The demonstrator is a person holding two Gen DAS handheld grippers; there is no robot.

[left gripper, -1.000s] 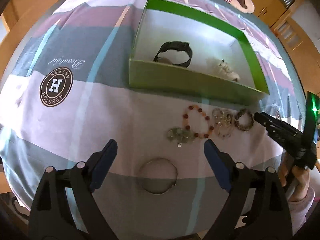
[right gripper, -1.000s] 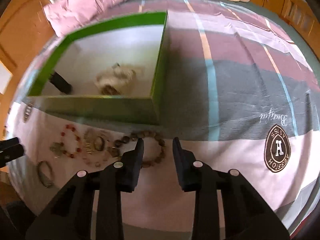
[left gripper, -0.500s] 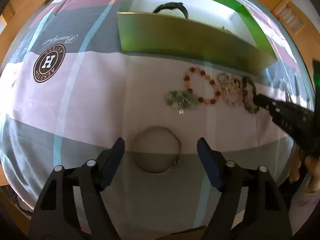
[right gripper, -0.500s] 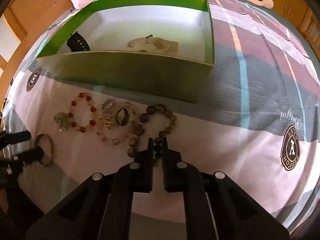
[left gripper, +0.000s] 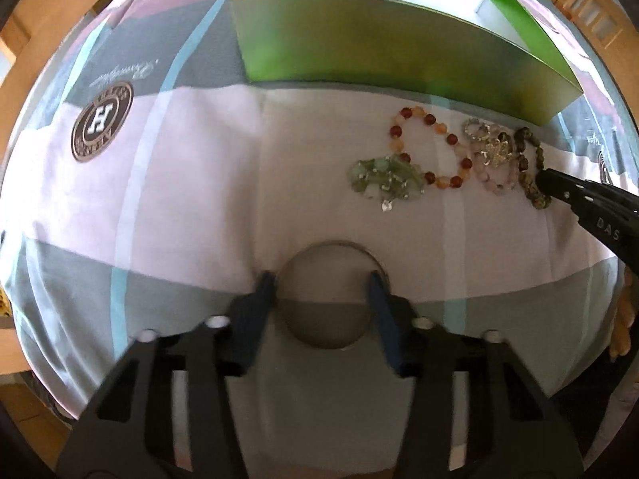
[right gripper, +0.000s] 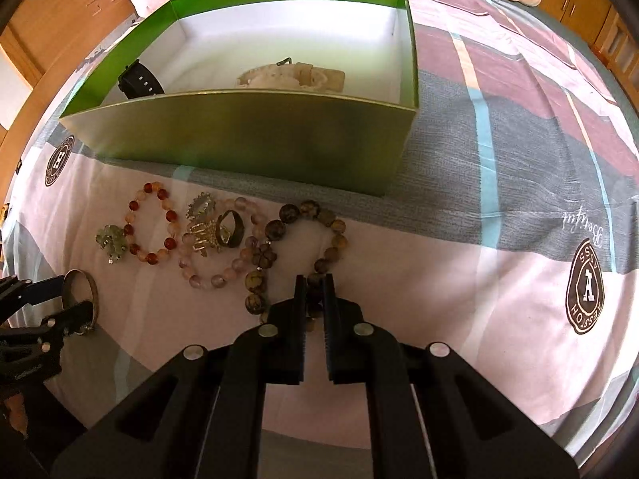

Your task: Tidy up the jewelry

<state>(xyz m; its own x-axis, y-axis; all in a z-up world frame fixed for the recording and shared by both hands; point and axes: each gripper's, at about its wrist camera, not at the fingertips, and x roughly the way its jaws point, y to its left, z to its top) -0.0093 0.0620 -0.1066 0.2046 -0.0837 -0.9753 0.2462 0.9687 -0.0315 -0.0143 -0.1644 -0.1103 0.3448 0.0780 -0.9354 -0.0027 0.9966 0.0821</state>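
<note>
Jewelry lies on a bed covered by a striped sheet (right gripper: 459, 279) in pink, grey and white with round brown logo prints. Left gripper (left gripper: 321, 279): jaws partly spread, one finger on each side of a silver bangle (left gripper: 333, 245) that lies flat on the sheet toward the bed's near edge; the fingers touch or nearly touch the ring's outer rim, a firm clamp cannot be confirmed. Right gripper (right gripper: 314, 285): jaws nearly shut, pinching a bead of the dark olive-brown bead bracelet (right gripper: 307, 239), the rest of which rests on the sheet. Beside it, in a row parallel to the near wall of the green box (right gripper: 247, 135): a pale pink-lilac bead bracelet (right gripper: 223, 275) with a dark ring (right gripper: 231, 229) and a silvery ornament (right gripper: 199, 235) inside its loop, then a red-and-orange bead bracelet (right gripper: 149, 223), then a green stone cluster (right gripper: 112, 241) touching it. The box stands farther back on the bed, open, white inside; it holds a black watch (right gripper: 139, 82) at its left wall and a cream-coloured piece (right gripper: 291, 76) near the middle.
</note>
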